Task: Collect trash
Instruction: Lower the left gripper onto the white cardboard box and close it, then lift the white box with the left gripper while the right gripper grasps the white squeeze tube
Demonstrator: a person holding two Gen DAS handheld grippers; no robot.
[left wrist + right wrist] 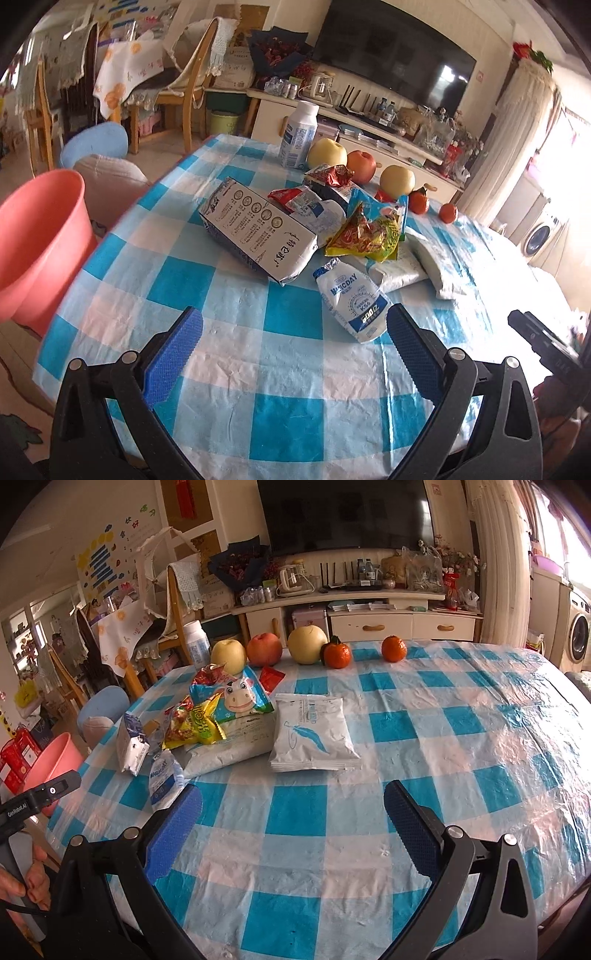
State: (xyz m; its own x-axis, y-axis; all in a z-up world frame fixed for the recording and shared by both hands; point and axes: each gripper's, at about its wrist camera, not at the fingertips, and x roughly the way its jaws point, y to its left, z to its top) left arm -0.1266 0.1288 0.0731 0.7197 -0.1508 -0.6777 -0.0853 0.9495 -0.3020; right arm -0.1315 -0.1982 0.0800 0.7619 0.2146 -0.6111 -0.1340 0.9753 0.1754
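Observation:
A heap of wrappers lies on the blue-checked tablecloth: a crushed milk carton, a white milk pouch, a yellow snack bag and red wrappers. In the right wrist view I see the carton, the pouch, a cow-print bag and a white feather-print pack. My left gripper is open, just short of the pouch. My right gripper is open over bare cloth, in front of the white pack. A pink bin stands left of the table.
Apples, a pear, two tangerines and a white bottle line the table's far edge. Chairs, a blue stool and a TV cabinet stand beyond. A hand holds the left gripper's handle.

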